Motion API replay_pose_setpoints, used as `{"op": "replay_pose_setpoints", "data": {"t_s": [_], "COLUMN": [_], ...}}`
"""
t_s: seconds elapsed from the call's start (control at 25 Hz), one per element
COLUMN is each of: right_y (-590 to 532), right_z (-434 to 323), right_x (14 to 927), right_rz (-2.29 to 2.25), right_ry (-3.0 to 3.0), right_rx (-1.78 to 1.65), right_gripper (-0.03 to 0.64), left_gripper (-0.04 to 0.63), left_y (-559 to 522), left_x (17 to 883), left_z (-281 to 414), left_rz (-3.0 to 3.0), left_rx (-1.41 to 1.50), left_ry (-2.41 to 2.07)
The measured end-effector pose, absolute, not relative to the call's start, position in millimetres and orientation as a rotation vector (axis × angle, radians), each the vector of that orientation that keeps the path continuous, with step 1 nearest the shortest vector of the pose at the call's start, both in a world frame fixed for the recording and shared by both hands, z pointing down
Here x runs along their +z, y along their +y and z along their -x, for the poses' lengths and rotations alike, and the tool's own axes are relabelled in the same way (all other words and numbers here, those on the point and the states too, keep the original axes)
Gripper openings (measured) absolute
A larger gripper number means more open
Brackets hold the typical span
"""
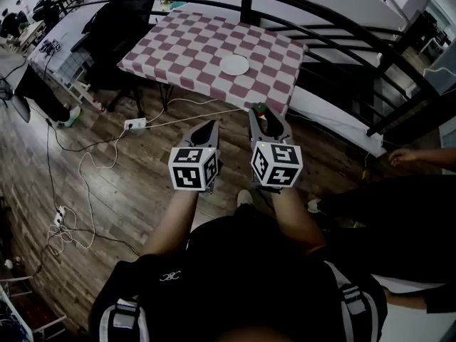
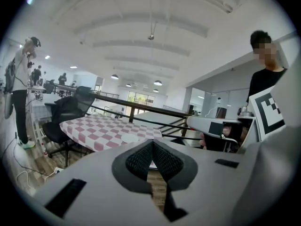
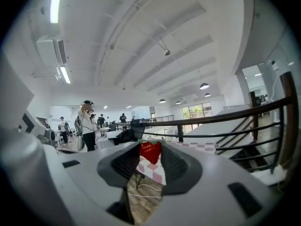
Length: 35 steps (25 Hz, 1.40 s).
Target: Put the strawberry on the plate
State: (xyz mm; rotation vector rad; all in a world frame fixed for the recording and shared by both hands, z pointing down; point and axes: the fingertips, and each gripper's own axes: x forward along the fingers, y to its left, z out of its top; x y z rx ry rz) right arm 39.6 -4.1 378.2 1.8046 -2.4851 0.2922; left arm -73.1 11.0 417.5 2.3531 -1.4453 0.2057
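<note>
A red strawberry [image 1: 258, 108] with a green top is pinched at the tips of my right gripper [image 1: 260, 112], which is shut on it. In the right gripper view the strawberry [image 3: 150, 152] sits between the ribbed pads. A small white plate [image 1: 234, 65] lies near the middle of the table with the red-and-white checkered cloth [image 1: 185, 48], well ahead of both grippers. My left gripper [image 1: 209, 125] hangs beside the right one, over the floor short of the table. Its jaws [image 2: 152, 144] meet at the tip with nothing between them.
A black curved railing [image 1: 335, 20] runs behind and to the right of the table. A black office chair [image 1: 117, 20] stands at its left. Cables and a power strip [image 1: 135, 125] lie on the wooden floor. A person's hand [image 1: 399, 155] shows at right.
</note>
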Motion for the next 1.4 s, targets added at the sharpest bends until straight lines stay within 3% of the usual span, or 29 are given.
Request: {"op": "replay_pose_setpoints", "data": {"t_s": [0.68, 1.4], "right_y": [-170, -286], "right_z": [-87, -52], "right_x": [409, 447], "right_rz": [-1.600, -1.556], "right_ry": [-2.565, -2.502], "right_rx": [0.379, 0.406], "right_gripper": [0.146, 0.146], "left_gripper": [0.000, 0.000], "left_y": [-139, -253], "left_x": [437, 472], "left_z": [16, 52], "left_rz": [-2.239, -2.192], "left_rx": [0.257, 0.251], "left_ry": [-1.545, -1.519]}}
